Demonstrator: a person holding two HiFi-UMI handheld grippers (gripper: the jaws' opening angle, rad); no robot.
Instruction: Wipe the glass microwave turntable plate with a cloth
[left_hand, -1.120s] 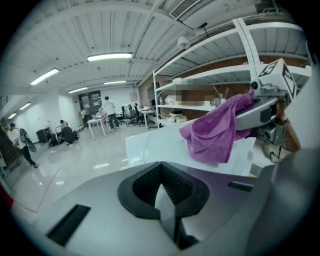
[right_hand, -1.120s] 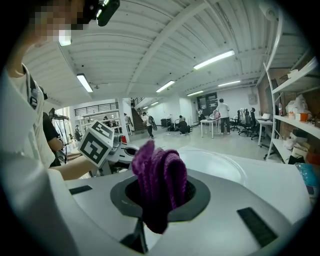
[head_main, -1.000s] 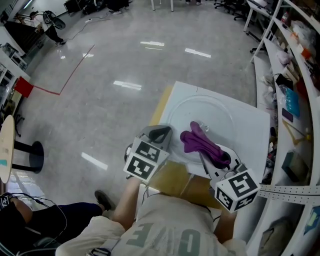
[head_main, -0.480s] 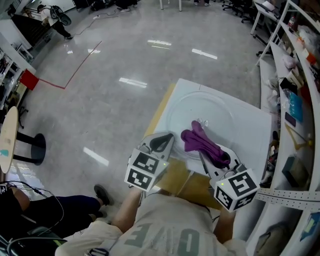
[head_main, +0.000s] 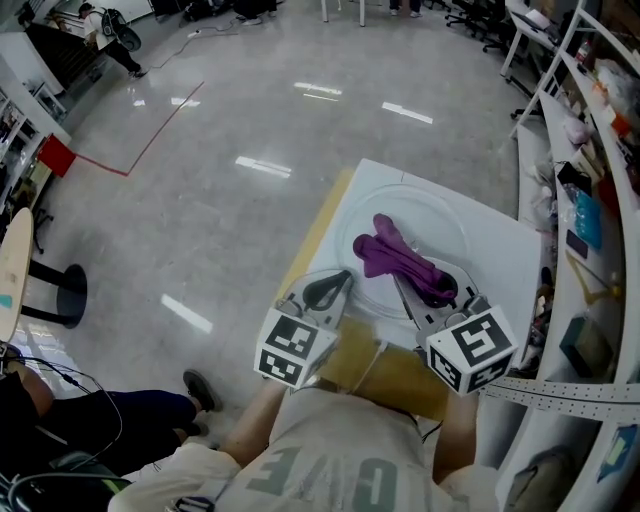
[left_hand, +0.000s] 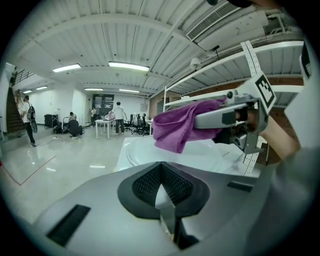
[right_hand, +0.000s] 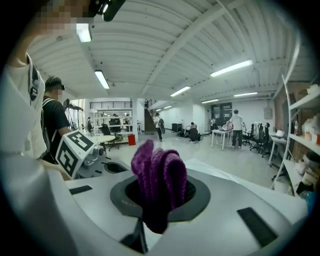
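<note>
The clear, round glass turntable plate (head_main: 432, 218) lies flat on the white tabletop (head_main: 512, 262). Over it hangs a bunched purple cloth (head_main: 392, 257), clamped in the jaws of the right hand-held gripper (head_main: 420, 290). The left hand-held gripper (head_main: 325, 290) rests at the plate's near-left rim with its jaws together and nothing between them. The only readable writing is the large letters "OVE" on the person's shirt (head_main: 330, 478).

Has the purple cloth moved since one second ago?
Yes: the purple cloth has slid away from the person, toward the centre of the glass turntable plate.
</note>
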